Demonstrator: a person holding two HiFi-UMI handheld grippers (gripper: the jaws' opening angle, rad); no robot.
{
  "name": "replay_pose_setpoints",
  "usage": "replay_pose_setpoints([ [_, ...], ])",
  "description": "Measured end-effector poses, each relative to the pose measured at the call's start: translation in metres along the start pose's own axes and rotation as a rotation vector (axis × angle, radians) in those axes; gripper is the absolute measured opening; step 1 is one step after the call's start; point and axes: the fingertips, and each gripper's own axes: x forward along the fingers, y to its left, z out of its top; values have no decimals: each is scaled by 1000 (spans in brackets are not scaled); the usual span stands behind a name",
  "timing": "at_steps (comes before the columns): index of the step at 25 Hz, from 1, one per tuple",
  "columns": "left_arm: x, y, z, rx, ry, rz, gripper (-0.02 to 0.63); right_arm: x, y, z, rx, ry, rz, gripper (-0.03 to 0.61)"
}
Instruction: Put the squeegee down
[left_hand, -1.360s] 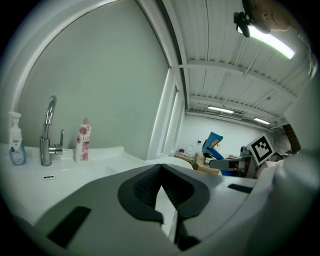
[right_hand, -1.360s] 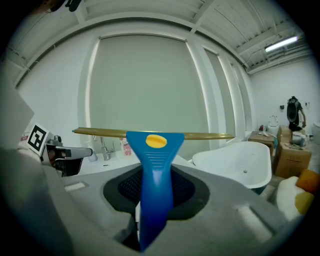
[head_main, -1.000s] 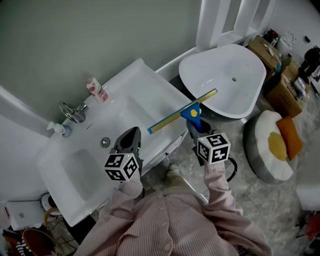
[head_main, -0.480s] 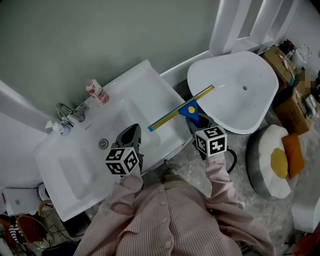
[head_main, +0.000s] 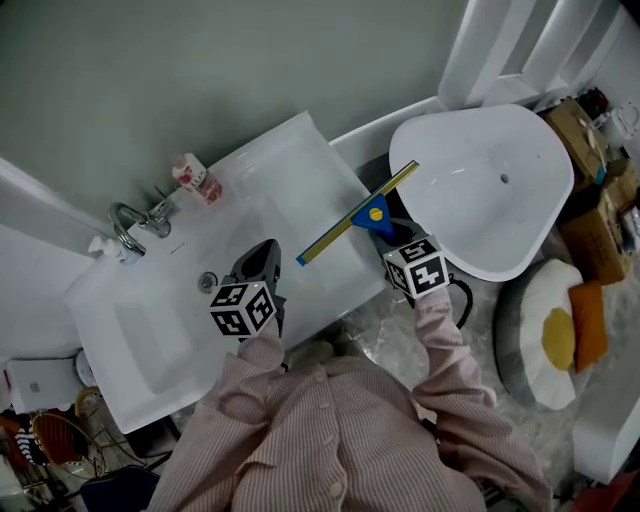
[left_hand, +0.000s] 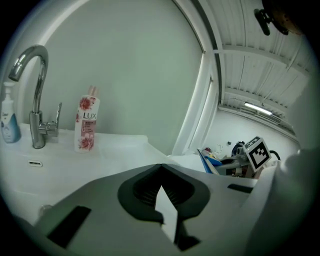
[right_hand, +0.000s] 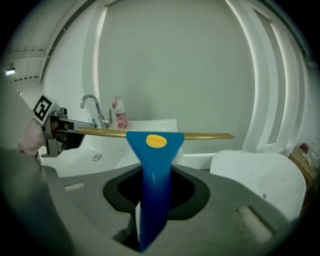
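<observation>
Head view: right claw (head_main: 389, 240) clamps squeegee (head_main: 355, 216) handle, pitched down over sink (head_main: 290, 180) edge (left claw (head_main: 264, 256) closed, empty).

The left gripper (left_hand: 160, 169) fills the bottom of the frame, its grey jaws drawn together at the tips with nothing between them. Past it lies the white washbasin (left_hand: 105, 157). On its back edge stand a chrome tap (left_hand: 34, 100), a pump bottle (left_hand: 8, 120) at the tap's left and a pink flowered bottle (left_hand: 87, 125) just to its right, all upright against the pale green wall (left_hand: 140, 75). Beyond the basin's right edge the right gripper (left_hand: 228, 162) shows its marker cube (left_hand: 256, 153), with a blue piece of the squeegee (left_hand: 204, 160) ahead of it.
</observation>
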Motion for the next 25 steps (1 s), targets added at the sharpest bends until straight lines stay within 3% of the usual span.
replay_pose_setpoints([
  [13, 41, 28, -37, -54, 146, -13, 0, 64, 5, -24, -240, 258, 67, 101],
  [18, 46, 27, -46, -72, 163, -24, 0, 74, 14, -36, -357, 369, 83, 101],
  [25, 48, 23, -50, -75, 173, -44, 0, 80, 16, -50, -430, 460, 75, 101],
])
